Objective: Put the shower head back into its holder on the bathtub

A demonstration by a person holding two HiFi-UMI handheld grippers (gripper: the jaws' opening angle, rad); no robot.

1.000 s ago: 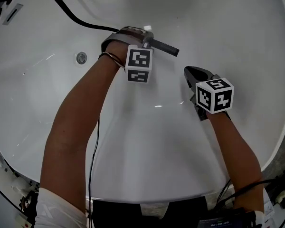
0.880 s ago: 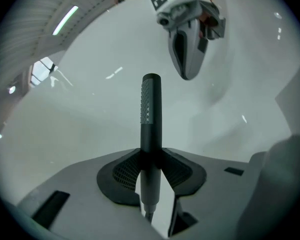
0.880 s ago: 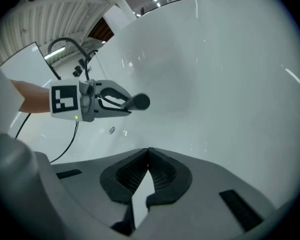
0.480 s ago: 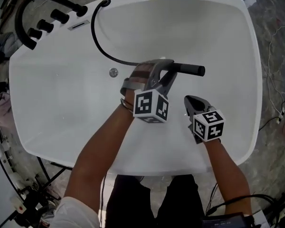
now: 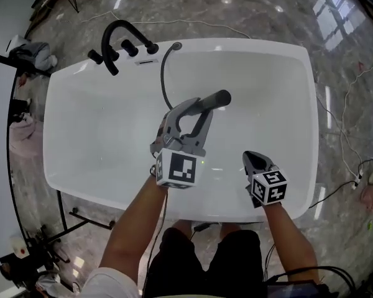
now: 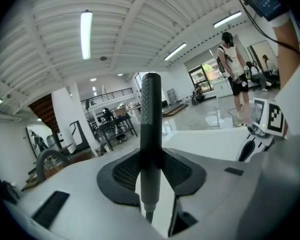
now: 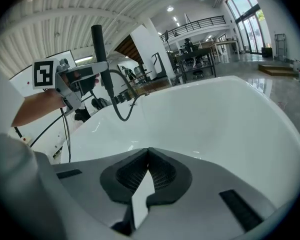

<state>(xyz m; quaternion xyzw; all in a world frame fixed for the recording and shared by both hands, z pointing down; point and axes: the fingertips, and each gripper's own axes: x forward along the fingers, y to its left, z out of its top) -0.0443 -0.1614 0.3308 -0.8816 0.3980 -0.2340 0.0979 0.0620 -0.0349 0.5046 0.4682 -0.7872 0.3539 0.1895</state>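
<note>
Head view: left hand-held gripper (image 5: 196, 108) pinches shower head (image 5: 217, 98) over bathtub (image 5: 270, 85) middle (right hand-held gripper (image 5: 251, 160) pressed together).

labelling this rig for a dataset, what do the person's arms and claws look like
Both are grey with dark mesh pads. The left claw and right claw each carry a white cube with black square markers. Forearms are bare; a white sleeve shows on the left.
</note>
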